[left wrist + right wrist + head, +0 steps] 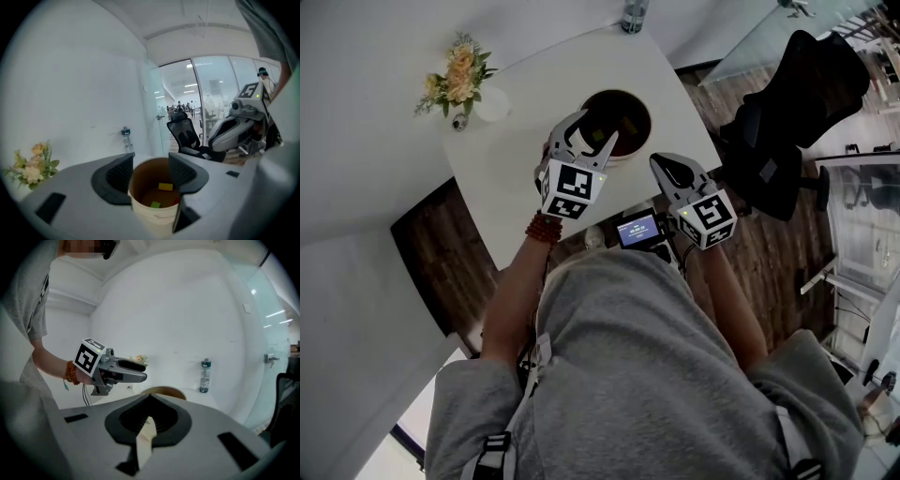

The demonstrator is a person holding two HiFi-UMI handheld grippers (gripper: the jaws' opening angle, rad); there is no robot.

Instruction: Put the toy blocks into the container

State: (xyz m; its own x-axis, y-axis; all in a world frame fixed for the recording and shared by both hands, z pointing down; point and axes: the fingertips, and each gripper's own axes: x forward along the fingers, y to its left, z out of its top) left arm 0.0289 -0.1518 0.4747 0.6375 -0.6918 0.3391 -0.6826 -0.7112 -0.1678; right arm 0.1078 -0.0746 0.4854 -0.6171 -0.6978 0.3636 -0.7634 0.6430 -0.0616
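Observation:
The container [627,156], a round tub that is white outside and brown inside, stands on the white table [516,159]. A yellow block [165,186], a green block [155,204] and a red block [176,200] lie on its bottom. My left gripper [589,132] hovers over the tub's near left rim. Its jaws are open with nothing between the pads, and in the left gripper view [151,174] they frame the tub's mouth. My right gripper [662,165] hangs to the right of the tub near the table edge. It is shut, and I see no block in it [149,417].
A small vase of flowers [457,82] stands at the table's far left corner and a water bottle [633,14] at its far edge. A black office chair [797,112] is on the wooden floor to the right. A small screen device [637,228] sits below the table edge.

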